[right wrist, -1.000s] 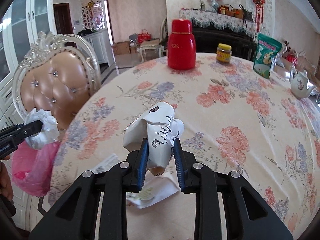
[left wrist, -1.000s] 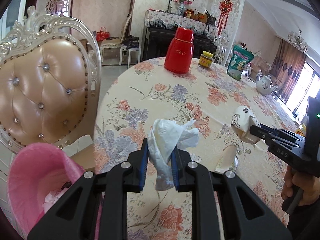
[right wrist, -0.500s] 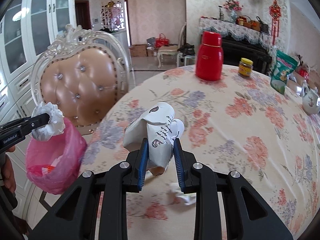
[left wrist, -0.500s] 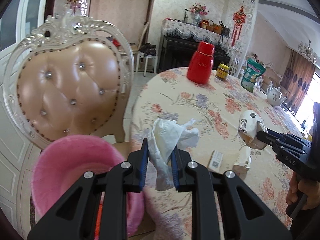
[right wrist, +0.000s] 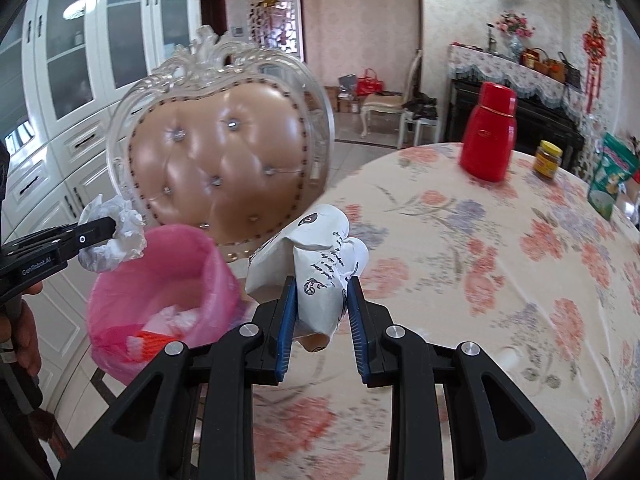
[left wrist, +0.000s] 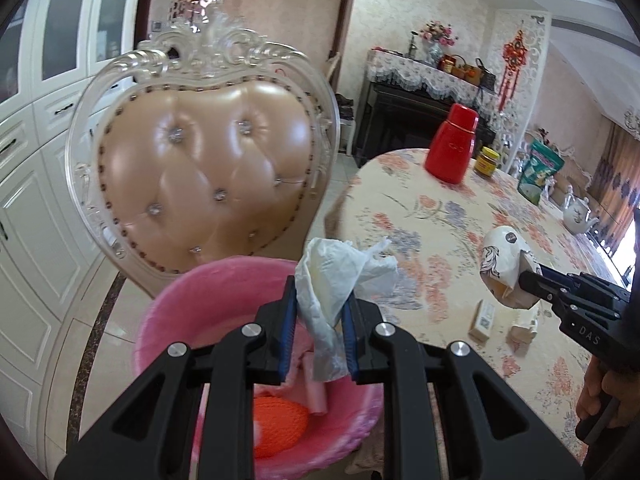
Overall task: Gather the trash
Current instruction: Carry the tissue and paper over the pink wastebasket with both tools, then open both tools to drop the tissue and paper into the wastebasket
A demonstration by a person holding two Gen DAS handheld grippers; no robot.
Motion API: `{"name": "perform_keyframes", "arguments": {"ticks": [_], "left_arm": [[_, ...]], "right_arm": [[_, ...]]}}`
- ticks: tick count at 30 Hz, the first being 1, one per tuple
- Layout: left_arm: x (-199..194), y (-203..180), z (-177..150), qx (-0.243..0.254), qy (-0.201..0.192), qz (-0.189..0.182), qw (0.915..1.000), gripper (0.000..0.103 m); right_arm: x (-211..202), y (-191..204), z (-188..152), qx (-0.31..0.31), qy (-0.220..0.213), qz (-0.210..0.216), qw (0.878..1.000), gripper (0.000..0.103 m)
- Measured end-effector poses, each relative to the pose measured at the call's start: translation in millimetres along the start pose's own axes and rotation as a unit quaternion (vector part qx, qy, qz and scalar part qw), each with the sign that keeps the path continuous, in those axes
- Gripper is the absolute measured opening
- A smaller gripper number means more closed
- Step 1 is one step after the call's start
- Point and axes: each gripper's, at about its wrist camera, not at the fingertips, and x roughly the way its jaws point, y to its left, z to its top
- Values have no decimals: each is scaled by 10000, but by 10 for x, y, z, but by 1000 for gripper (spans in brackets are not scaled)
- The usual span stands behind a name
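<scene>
My left gripper (left wrist: 319, 318) is shut on a crumpled white tissue (left wrist: 340, 276) and holds it above the pink-lined trash bin (left wrist: 208, 292), which holds an orange net and pink scraps. My right gripper (right wrist: 322, 314) is shut on a crumpled printed paper bag (right wrist: 320, 256), over the table edge beside the bin (right wrist: 160, 280). In the right wrist view the left gripper (right wrist: 116, 236) and its tissue (right wrist: 114, 236) hang over the bin's rim. In the left wrist view the right gripper (left wrist: 520, 280) holds the bag (left wrist: 504, 268) above the table.
A tufted chair (left wrist: 208, 176) stands behind the bin. The round floral table (left wrist: 440, 240) carries a red thermos (left wrist: 452, 148), a yellow-lidded jar (left wrist: 486, 162), a green packet (left wrist: 538, 176), a white teapot (left wrist: 576, 216) and small paper scraps (left wrist: 484, 318). White cabinets (right wrist: 60, 80) line the left wall.
Both grippers have swung left, off the table toward the bin. The left gripper now holds its tissue over the bin's mouth. The right gripper has followed with the paper bag.
</scene>
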Motion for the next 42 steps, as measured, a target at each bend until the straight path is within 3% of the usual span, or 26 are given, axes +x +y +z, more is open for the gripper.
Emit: {"name": "perform_keyframes", "arguments": {"ticks": [18, 33, 36, 37, 39, 42], "left_arm": [[-114, 757, -3, -438, -69, 332, 9985, 20], [-27, 949, 79, -595, -66, 407, 9974, 23], [0, 963, 88, -606, -56, 420, 9973, 35], [9, 969, 90, -625, -55, 435, 9971, 45], [20, 975, 94, -633, -53, 433, 9970, 48], [39, 967, 102, -631, -41, 426, 9971, 48]], "right_arm": [[427, 1018, 166, -682, 240, 522, 9960, 25], [791, 1427, 151, -950, 503, 740, 9914, 26], [832, 1436, 166, -942, 529, 720, 9915, 28], [847, 1436, 169, -936, 544, 696, 9917, 29], [863, 1432, 172, -926, 549, 681, 9919, 44], [860, 1426, 165, -937, 542, 658, 9919, 46]]}}
